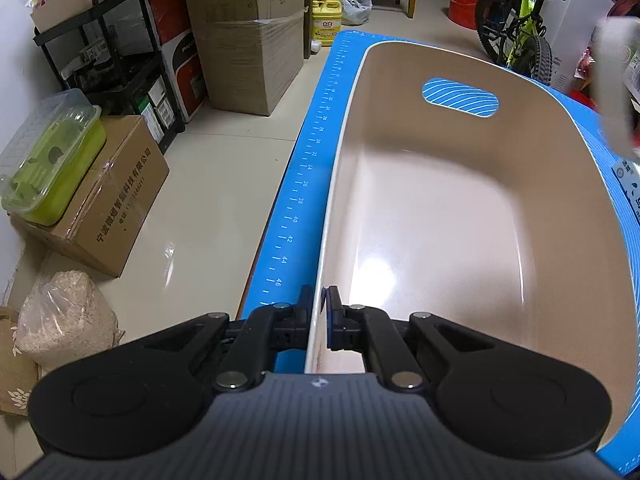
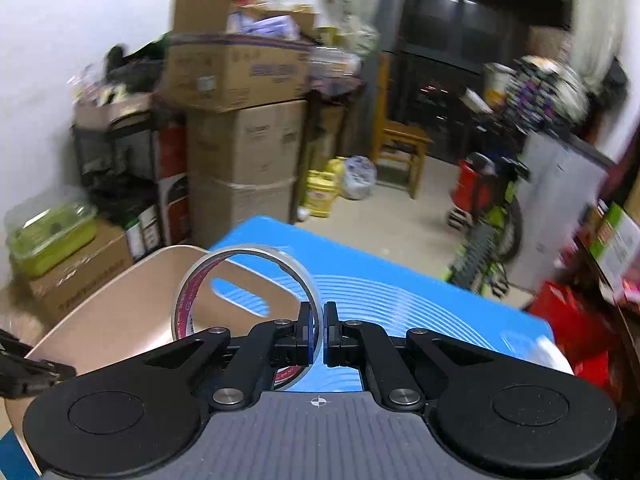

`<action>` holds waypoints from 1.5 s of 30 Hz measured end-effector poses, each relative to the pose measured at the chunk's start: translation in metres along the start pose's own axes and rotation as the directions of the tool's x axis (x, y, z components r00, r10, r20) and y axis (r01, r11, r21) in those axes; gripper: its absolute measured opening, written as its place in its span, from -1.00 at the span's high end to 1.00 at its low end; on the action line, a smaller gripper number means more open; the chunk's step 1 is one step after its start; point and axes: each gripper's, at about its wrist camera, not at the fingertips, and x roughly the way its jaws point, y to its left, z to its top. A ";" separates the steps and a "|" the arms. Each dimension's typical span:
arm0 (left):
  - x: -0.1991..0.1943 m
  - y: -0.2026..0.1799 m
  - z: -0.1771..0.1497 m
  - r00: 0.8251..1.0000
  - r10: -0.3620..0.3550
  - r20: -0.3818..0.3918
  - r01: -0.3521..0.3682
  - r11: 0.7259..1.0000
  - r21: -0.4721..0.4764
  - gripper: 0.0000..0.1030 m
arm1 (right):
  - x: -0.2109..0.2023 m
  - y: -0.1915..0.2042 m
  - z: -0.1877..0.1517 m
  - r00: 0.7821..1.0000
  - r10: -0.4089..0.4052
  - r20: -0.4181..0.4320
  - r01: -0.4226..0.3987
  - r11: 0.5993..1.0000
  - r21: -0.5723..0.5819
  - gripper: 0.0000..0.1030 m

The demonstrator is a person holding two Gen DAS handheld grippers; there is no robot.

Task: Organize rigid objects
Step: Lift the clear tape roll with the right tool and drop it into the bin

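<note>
A beige plastic bin (image 1: 460, 208) with a handle slot lies on the blue mat (image 1: 304, 184); nothing shows inside it. My left gripper (image 1: 319, 312) is shut on the bin's near-left rim, one finger outside the wall and one inside. In the right wrist view my right gripper (image 2: 319, 326) is shut on a roll of clear tape (image 2: 246, 284) with a red inner core, pinching its ring wall. The roll hangs in the air above the mat (image 2: 400, 288), just right of the bin (image 2: 132, 312). The right wrist view is blurred.
Cardboard boxes (image 1: 248, 40), a black shelf rack (image 1: 120, 52) and a green lidded container (image 1: 52, 156) stand on the floor left of the table. A bicycle (image 1: 516, 36) and a red bucket (image 1: 464, 4) stand beyond. A blurred pale object (image 1: 616, 80) hangs at the left wrist view's right edge.
</note>
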 end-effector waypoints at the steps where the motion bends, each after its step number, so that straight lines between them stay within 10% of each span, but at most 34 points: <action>1: 0.000 0.000 -0.001 1.000 0.002 0.001 -0.002 1.000 0.004 0.85 | 0.006 0.009 0.004 1.000 0.006 -0.009 -0.007 1.000 -0.024 0.69; 12: 0.000 -0.003 -0.002 1.000 0.010 0.006 -0.010 1.000 0.029 0.85 | 0.069 0.072 0.008 0.973 0.101 -0.207 -0.117 0.991 -0.067 0.69; 31: 0.001 -0.004 -0.002 1.000 0.006 0.006 -0.006 1.000 0.029 0.85 | 0.138 0.128 -0.031 0.845 0.070 -0.530 -0.186 0.968 -0.168 0.64; 37: 0.001 -0.004 -0.002 1.000 0.005 0.005 -0.005 1.000 0.029 0.85 | 0.133 0.125 -0.028 0.852 0.078 -0.517 -0.184 0.970 -0.157 0.20; 45: 0.001 -0.004 -0.002 1.000 0.005 0.005 -0.005 1.000 0.029 0.85 | 0.082 0.092 -0.014 0.915 0.131 -0.381 -0.173 0.982 -0.078 -0.16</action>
